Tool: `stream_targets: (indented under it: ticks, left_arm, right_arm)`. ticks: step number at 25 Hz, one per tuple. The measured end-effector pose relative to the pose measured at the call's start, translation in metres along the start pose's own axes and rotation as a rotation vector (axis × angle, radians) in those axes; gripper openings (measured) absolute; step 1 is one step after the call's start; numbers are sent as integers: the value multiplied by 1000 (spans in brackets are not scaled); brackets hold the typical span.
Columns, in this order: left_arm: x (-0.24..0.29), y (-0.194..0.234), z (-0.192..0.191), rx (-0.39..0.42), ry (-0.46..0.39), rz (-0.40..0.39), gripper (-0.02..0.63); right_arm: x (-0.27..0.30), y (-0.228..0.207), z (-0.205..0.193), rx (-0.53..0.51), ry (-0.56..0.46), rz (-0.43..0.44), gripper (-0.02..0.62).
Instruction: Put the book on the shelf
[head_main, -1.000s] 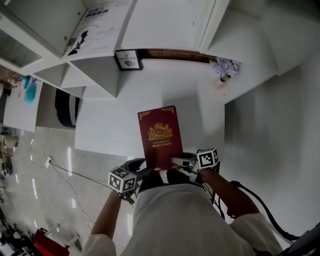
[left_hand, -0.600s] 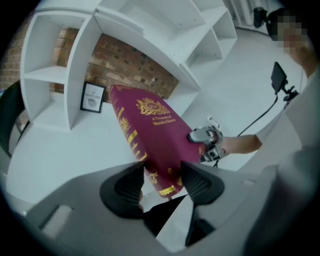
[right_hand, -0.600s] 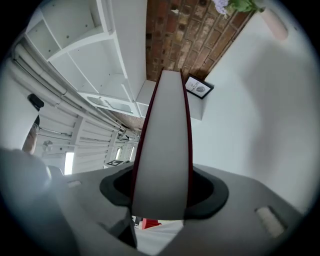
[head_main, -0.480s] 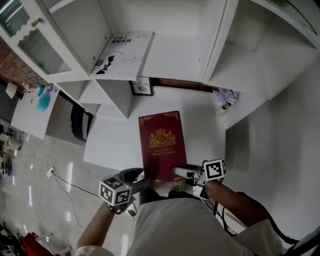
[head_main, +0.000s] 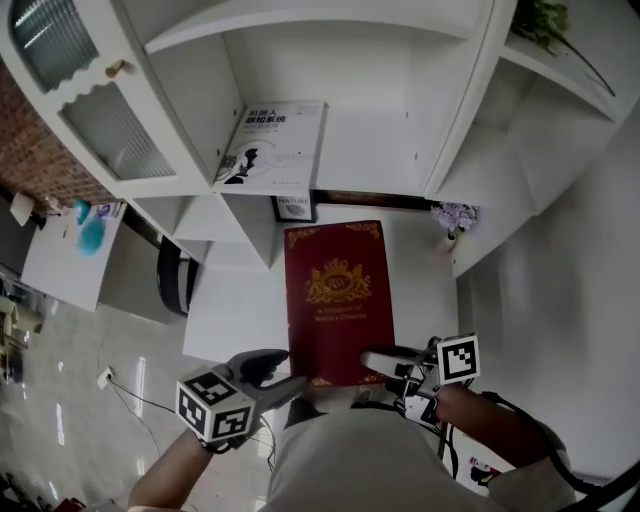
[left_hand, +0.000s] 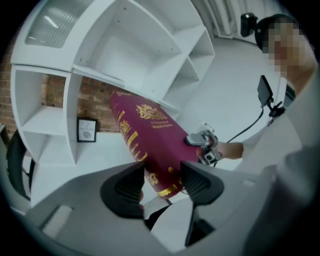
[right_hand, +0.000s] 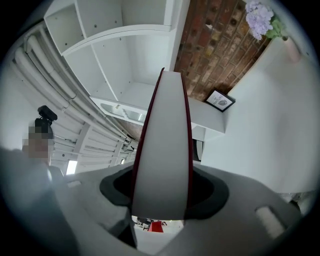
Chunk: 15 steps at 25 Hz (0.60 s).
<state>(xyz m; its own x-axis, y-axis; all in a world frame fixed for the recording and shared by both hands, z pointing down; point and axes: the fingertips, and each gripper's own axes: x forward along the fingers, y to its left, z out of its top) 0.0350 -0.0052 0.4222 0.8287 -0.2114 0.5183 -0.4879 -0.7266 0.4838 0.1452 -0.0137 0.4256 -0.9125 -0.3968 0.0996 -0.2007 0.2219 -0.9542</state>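
A dark red book (head_main: 338, 300) with a gold crest is held flat in the air in front of the white shelf unit (head_main: 455, 100). My left gripper (head_main: 285, 378) is shut on its near left corner. My right gripper (head_main: 385, 370) is shut on its near right corner. In the left gripper view the book's (left_hand: 150, 135) gold-trimmed corner sits between the pads of the left gripper (left_hand: 162, 182). In the right gripper view the book's (right_hand: 165, 150) white page edge fills the gap of the right gripper (right_hand: 162, 192), pads pressing both covers. The book's far edge points at the open shelf compartment.
A white book (head_main: 275, 145) lies flat in the left part of the open compartment. Below stands a small framed picture (head_main: 295, 208) on the white desk top (head_main: 235, 310), with purple flowers (head_main: 455, 215) to the right. A glass-door cabinet (head_main: 90, 110) is at the left.
Both grippers have lifted the book together, off the desk level and up toward the shelf compartment. My head view has tilted up, showing more of the shelves.
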Motion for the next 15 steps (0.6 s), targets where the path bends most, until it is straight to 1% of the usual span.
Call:
stream_targets:
  ticks: [3, 9, 12, 15]
  left_arm:
    - [-22, 1, 16, 28, -8, -28, 241]
    - [-68, -2, 58, 144, -40, -100, 242]
    - [-77, 6, 85, 186, -50, -122, 242]
    - [-88, 30, 114, 225, -61, -127, 242]
  right_arm:
    - [11, 23, 3, -6, -38, -14, 249]
    - [30, 79, 16, -61, -124, -31, 250]
    - [40, 95, 37, -86, -156, -25, 250]
    - [62, 103, 65, -116, -181, -36, 252]
